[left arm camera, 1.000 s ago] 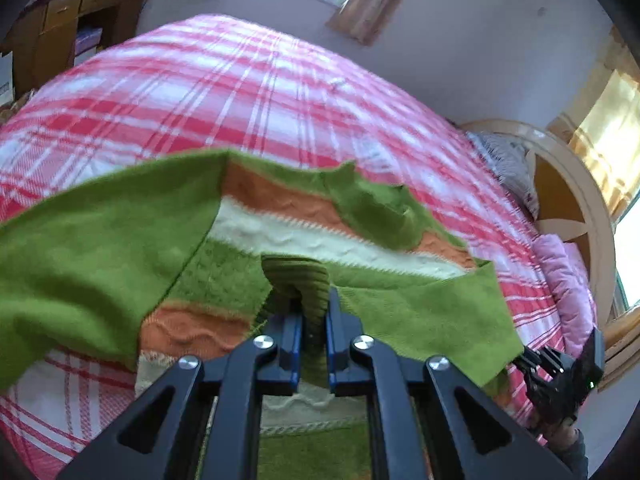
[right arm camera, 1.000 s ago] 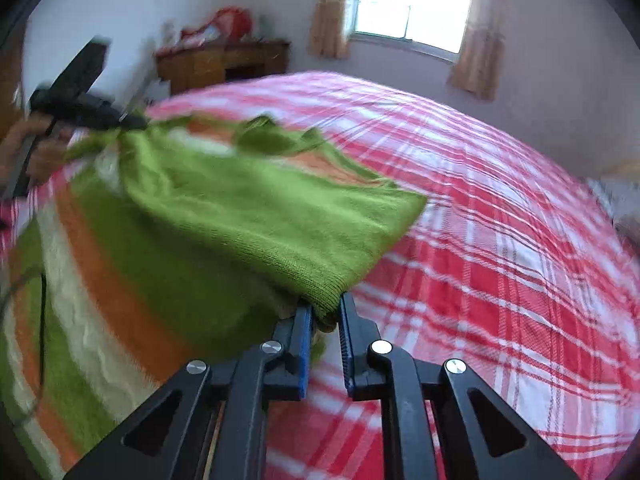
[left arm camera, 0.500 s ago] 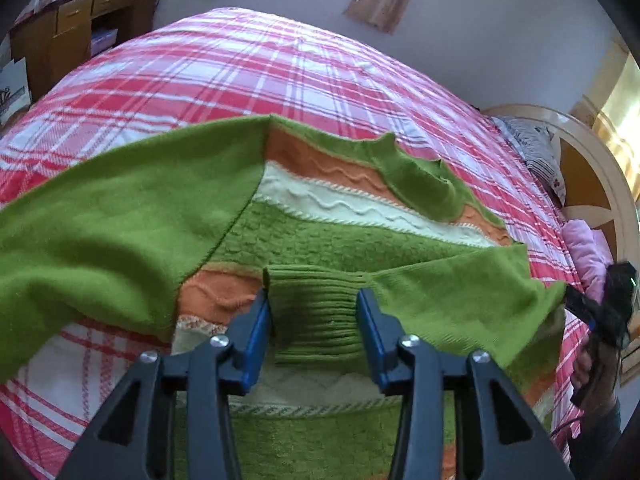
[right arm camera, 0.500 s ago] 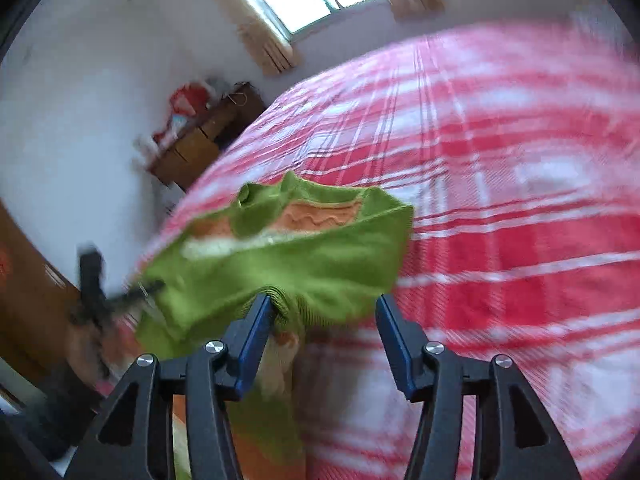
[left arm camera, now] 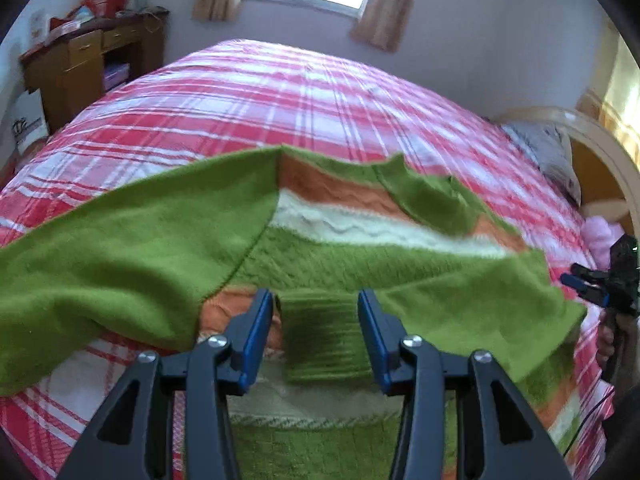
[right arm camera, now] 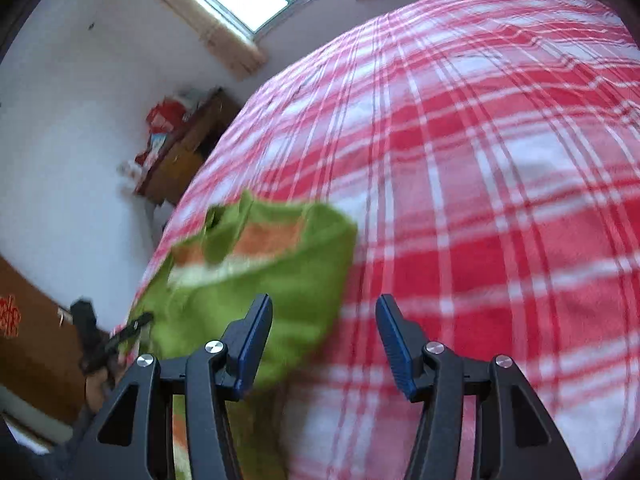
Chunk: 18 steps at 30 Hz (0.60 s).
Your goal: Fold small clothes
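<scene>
A green knitted sweater with orange and white stripes (left arm camera: 328, 240) lies spread on the bed's red-and-white plaid cover (left arm camera: 280, 92), near the bed's near edge. One plain green sleeve (left arm camera: 120, 248) runs out to the left across the plaid. The other sleeve is folded over the sweater's striped front, and its ribbed green cuff (left arm camera: 324, 336) lies flat on the sweater's chest.

The left tool (left arm camera: 316, 336) hangs just over that cuff with its blue-padded jaws standing apart. The cuff sits between them but neither pad presses on it; there is a thin gap on each side. It has hold of nothing. Its jaws opened during the last second and have stopped widening.

The right tool (right arm camera: 324, 340) is off the sweater's right edge, over bare plaid. Its jaws are spread about as far as the left one's and nothing is between them; the folded green edge of the sweater (right arm camera: 256, 272) lies behind and beside its left finger (right arm camera: 252, 340). These jaws, too, opened within the last second. The right wrist view is blurred.

In the left wrist view the right tool shows small, past the sweater's right side, with a hand (left arm camera: 608, 340) on its grip. A wooden desk (left arm camera: 84, 64) stands beyond the sweater's left side, against the wall.
</scene>
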{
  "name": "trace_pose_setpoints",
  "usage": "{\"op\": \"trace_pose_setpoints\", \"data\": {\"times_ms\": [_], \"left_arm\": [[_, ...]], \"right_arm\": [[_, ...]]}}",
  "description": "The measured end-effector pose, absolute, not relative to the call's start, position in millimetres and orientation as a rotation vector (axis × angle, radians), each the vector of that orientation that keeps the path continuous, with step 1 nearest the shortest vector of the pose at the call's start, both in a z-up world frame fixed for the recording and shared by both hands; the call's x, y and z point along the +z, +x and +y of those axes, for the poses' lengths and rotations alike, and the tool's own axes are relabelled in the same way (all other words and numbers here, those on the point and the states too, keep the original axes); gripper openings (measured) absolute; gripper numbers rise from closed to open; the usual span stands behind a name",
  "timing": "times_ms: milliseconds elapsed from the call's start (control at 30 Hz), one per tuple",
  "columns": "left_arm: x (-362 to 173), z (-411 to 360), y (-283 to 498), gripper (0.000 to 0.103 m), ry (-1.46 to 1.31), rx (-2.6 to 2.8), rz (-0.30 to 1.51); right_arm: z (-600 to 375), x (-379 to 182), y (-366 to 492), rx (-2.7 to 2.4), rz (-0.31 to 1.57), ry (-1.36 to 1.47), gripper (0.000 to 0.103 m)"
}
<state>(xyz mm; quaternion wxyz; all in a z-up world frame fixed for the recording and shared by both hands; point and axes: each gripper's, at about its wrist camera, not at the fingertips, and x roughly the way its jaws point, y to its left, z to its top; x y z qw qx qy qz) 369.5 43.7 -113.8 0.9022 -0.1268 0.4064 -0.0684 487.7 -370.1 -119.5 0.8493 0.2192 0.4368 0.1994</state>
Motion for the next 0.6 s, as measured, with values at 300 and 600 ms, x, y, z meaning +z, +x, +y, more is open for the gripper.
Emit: {"op": "trace_pose_setpoints", "data": {"times_ms": [300, 600], "left_arm": [[-119, 43, 357, 0.061, -0.26, -0.152, 0.884], [-117, 25, 354, 0.068, -0.22, -0.162, 0.893]], "right_arm": [[-291, -107, 540, 0.336, 0.892, 0.131, 0.007], [-311, -132, 553, 0.169, 0.943, 0.11, 0.032]]}}
